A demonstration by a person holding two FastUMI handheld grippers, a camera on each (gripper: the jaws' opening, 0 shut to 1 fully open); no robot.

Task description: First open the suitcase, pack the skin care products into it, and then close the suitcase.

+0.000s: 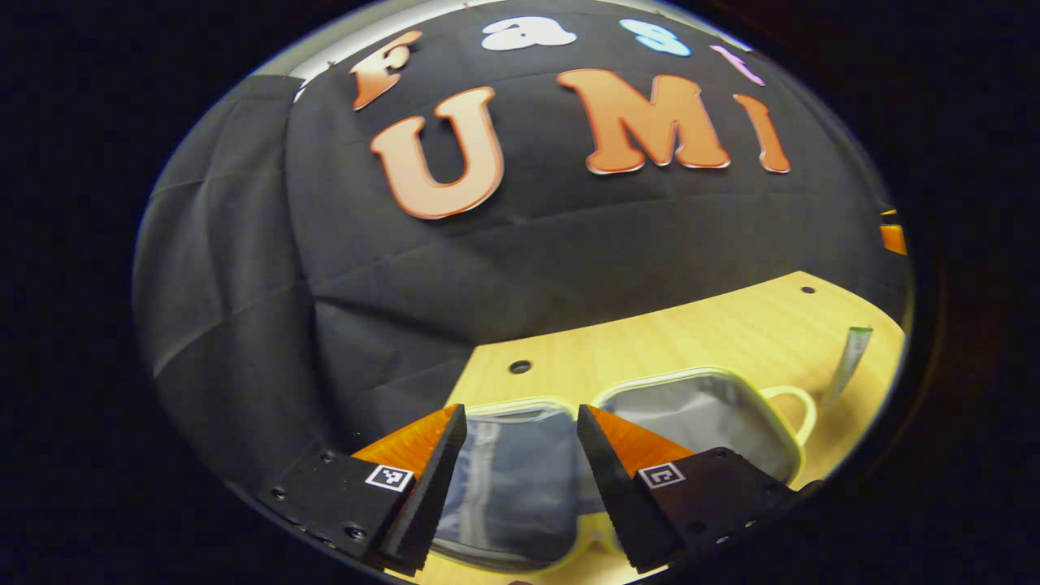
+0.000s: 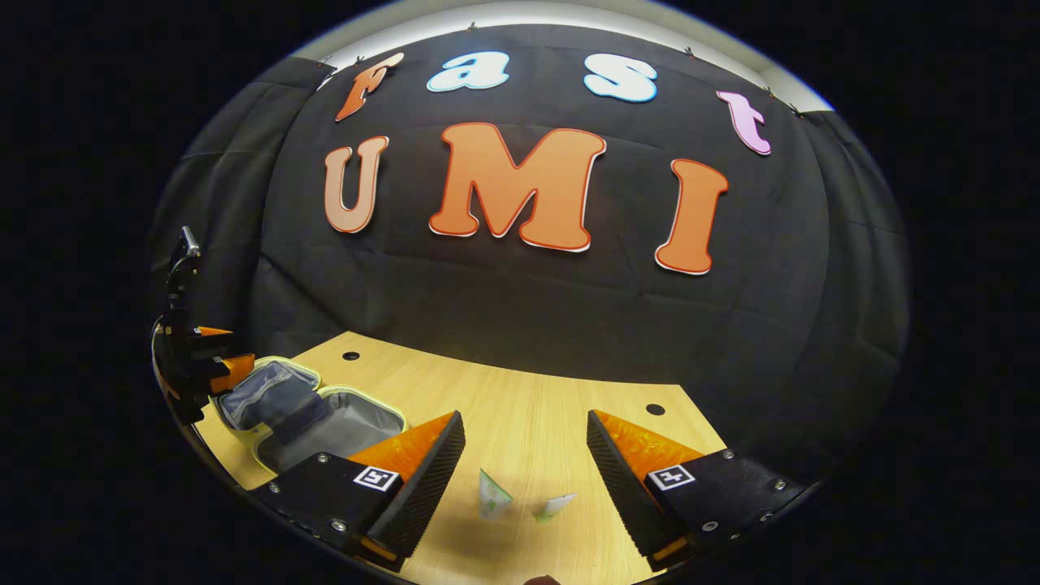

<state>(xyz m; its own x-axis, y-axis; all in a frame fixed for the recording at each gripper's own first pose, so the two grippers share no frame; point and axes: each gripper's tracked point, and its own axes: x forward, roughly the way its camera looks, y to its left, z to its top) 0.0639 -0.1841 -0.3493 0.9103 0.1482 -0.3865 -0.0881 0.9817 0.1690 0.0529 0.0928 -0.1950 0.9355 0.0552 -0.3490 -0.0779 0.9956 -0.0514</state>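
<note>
The small suitcase (image 1: 699, 410) lies open on the wooden table, pale yellow rim and handle, grey lining; its two halves lie flat side by side. My left gripper (image 1: 520, 479) hovers open just above the nearer half, nothing between its fingers. A green-and-white tube (image 1: 847, 363) lies to the right of the case. In the right gripper view the open suitcase (image 2: 341, 418) sits at the left with the other gripper (image 2: 213, 357) over it. My right gripper (image 2: 524, 487) is open above two small green-white skin care tubes (image 2: 492, 494) (image 2: 556, 505), which lie between its fingers on the table.
The wooden table (image 2: 528, 406) has small round holes (image 1: 520, 366) near its back edge and bare wood between the suitcase and the tubes. Black cloth walls close in the back and sides. An orange object (image 1: 892, 236) shows at the far right edge of the left gripper view.
</note>
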